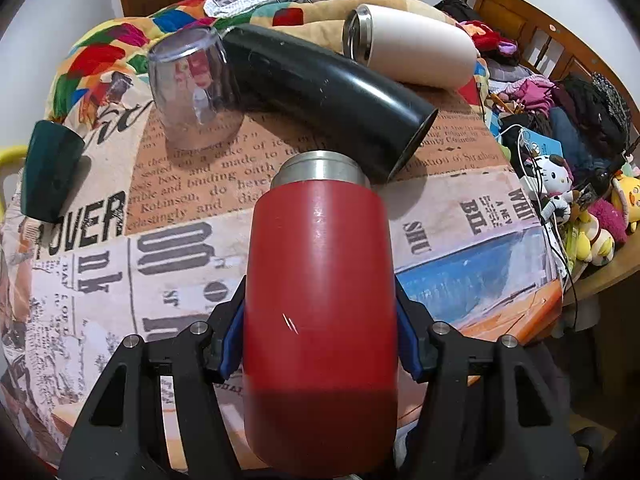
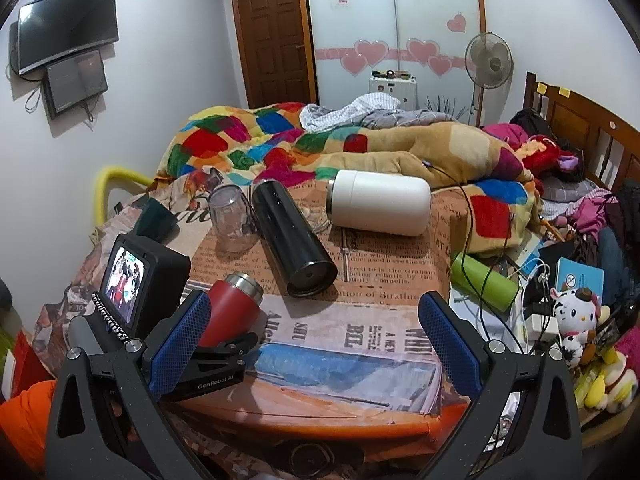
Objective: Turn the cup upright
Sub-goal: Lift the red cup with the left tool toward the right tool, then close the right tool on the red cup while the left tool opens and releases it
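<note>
Red cup pinched in left jaws; right jaws spread, empty.

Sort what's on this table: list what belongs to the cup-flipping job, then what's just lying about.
Job:
red cup, clamped in the left gripper
black cup, on its side
white cup, on its side
clear cup, mouth down
dark green cup, mouth down
right gripper, open, empty

Lying about:
green bottle
plush toy
patchwork blanket

Red steel-necked bottle sits between the left claw's pads, neck pointing away. Ahead of it lies a black cylindrical flask; clear plastic cup ahead-left, white flask ahead-right, dark green cup far left, all on the newsprint-patterned cloth.
</note>
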### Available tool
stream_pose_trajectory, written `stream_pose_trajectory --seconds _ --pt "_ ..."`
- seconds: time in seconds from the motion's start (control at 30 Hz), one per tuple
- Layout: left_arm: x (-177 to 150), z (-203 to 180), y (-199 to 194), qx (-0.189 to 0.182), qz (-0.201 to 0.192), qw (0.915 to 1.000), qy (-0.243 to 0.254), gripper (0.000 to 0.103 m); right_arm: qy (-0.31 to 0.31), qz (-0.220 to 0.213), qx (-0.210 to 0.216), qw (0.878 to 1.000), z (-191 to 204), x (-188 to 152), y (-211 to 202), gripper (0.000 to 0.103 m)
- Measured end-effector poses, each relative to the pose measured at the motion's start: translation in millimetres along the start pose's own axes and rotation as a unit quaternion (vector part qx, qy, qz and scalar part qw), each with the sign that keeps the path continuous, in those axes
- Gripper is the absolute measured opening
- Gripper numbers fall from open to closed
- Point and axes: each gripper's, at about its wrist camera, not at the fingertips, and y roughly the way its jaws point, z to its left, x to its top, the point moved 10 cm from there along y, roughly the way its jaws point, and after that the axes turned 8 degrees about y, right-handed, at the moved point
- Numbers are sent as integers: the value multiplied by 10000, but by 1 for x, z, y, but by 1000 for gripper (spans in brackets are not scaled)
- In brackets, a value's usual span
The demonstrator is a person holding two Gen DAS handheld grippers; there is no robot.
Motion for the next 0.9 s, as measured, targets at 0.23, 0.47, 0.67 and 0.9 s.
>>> stream_pose_trajectory --seconds 0.23,0.47,0.67,0.9 --pt "-2 0 3 -59 16 10000 -56 61 -53 88 -81 9999 0 -5 2 103" --pt "2 -3 -26 -129 -200 9997 66 62 71 201 97 9997 5 -3 4 103" --pt "-5 25 -77 158 -645 9976 -172 67 142 429 409 9981 21 -2 18 103" --pt "-25 71 -109 817 -892 9909 -594 67 263 1285 725 9887 52 -26 68 95"
